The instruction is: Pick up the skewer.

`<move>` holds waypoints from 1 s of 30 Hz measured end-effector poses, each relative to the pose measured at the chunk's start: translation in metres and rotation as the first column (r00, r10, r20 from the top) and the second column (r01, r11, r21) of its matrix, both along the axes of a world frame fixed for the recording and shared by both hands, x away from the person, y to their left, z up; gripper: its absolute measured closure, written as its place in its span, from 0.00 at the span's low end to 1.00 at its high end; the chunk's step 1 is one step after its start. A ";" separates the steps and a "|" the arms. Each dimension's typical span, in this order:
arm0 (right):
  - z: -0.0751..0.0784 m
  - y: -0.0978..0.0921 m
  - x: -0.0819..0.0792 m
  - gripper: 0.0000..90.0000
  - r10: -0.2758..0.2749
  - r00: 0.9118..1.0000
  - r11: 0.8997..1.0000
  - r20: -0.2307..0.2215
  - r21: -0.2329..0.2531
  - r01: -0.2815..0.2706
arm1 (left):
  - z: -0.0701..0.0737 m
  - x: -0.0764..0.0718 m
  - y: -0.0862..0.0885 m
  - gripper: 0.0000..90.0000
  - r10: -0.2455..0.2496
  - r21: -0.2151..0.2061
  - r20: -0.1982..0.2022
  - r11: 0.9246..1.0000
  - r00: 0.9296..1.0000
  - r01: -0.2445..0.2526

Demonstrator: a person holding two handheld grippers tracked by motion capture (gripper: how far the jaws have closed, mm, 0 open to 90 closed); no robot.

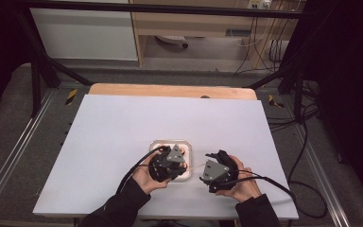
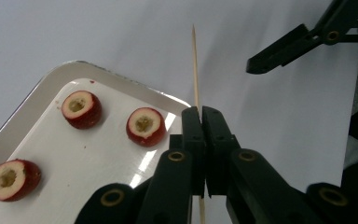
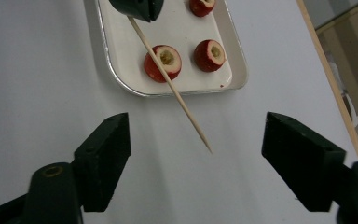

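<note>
- The left hand-held gripper [image 2: 200, 116] is clenched on a thin wooden skewer [image 2: 196, 70]; its two black jaws press together around the stick, which passes between them and shows again below them in the left gripper view.
- The skewer's long axis runs from the left hand-held gripper toward the right hand-held gripper [image 3: 196, 158]. Its sharp tip points right in the high view, where the stick [image 1: 194, 167] bridges part of the gap between the two tools.
- In the right gripper view the skewer [image 3: 177, 93] slants down from the left tool's jaws, over the near rim of the tray, and ends with its tip above the bare desk, between the right tool's jaws but touching neither.
- The right hand-held gripper is released, its jaws spread wide and holding nothing.
- A small white tray [image 2: 37, 91] with a metal rim sits on the desk just beside and under the left tool. On it lie cored red fruit pieces [image 2: 145, 126], cut faces up, each with a hollow middle.
- The desk [image 1: 123, 123] is covered with a plain white sheet, with a wooden edge showing at the far side.
- Beyond it are a black frame, grey floor, loose cables at the right and a wooden cabinet at the far wall.
</note>
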State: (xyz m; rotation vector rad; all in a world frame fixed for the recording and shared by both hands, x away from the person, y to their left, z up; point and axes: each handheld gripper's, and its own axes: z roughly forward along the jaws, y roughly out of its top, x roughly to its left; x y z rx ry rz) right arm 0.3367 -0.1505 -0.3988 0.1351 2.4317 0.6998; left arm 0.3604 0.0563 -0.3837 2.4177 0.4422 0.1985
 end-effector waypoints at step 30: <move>-0.017 0.005 -0.008 0.98 0.289 0.953 0.932 0.097 -0.256 -0.256 | -0.001 -0.005 -0.026 0.98 -0.077 0.036 -0.019 0.996 0.997 0.077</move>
